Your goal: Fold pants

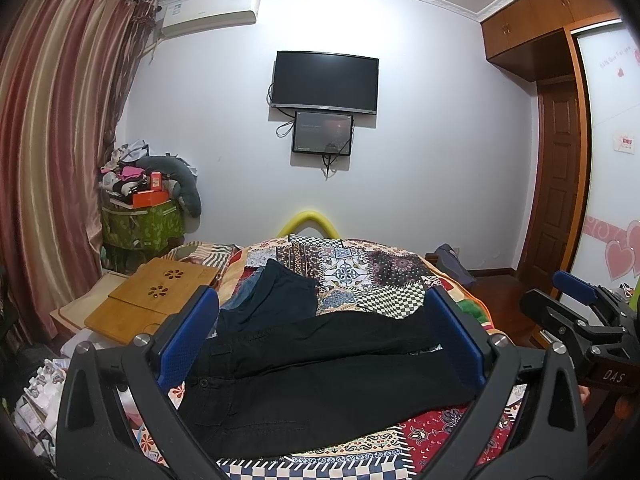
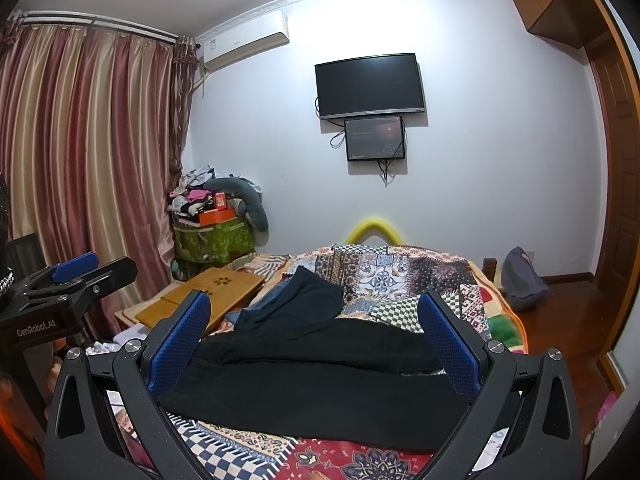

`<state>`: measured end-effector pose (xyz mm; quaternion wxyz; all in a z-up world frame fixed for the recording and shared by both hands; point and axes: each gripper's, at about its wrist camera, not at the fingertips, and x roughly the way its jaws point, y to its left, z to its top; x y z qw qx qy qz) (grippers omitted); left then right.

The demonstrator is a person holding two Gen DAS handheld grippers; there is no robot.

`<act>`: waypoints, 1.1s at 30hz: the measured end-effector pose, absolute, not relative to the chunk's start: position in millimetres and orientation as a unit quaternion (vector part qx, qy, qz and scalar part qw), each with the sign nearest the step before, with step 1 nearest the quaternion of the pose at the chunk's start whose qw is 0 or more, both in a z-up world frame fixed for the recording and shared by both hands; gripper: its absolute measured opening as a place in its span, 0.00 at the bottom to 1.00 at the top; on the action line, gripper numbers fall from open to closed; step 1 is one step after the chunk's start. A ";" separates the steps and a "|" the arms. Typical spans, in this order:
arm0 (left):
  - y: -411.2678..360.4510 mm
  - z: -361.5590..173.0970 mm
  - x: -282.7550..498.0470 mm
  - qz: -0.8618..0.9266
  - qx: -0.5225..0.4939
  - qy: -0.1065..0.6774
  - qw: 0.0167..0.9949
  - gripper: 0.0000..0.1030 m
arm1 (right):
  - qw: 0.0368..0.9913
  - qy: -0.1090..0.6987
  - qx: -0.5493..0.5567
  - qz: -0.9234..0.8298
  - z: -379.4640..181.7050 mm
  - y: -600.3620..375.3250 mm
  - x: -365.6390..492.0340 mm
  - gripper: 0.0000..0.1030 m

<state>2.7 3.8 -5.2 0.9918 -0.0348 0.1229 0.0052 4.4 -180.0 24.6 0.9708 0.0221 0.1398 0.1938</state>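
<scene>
The bed [image 1: 400, 280] is filling the middle of both views, and a patchwork blanket [image 2: 400, 276] is covering it. The black pants [image 1: 320, 368] are lying across the near part of the blanket, stretched out flat. Their long side is running from left to right across the bed. The waist with its button is pointing to the left, and the legs are reaching out to the right. The two legs are lying side by side, one a little farther back than the other, and they are not stacked on top of each other.

A second dark piece of clothing [image 2: 304, 300] is lying in a loose heap just behind the pants, with something blue peeking out under it. A wooden tray [image 1: 156, 296] is sitting at the left edge of the bed.

Judging from this, the folding is only at the start. The pants are spread out, but no fold is showing yet. Putting one leg over the other and then folding the length in half seem to be left to do.

The left claw [image 1: 320, 336] is hanging above the pants with its blue fingers [image 1: 188, 340] wide apart, and it is holding nothing. The right claw [image 2: 316, 344] is doing the same, wide and empty, above the pants. Neither one is touching the cloth, as far as the views show.
</scene>
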 end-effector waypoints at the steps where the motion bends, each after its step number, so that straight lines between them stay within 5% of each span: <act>1: 3.9 -5.3 2.7 0.005 -0.035 0.123 0.992 1.00 | 0.971 0.140 0.022 0.194 24.4 -180.6 4.7 1.00; 17: 17.7 -14.3 26.5 0.004 -0.050 0.144 0.988 1.00 | 0.969 0.154 0.021 0.191 18.9 -177.9 18.1 1.00; 33: 123.3 -81.6 175.7 0.099 -0.075 0.270 0.955 1.00 | 0.962 0.210 -0.039 0.168 -26.8 -166.8 118.4 1.00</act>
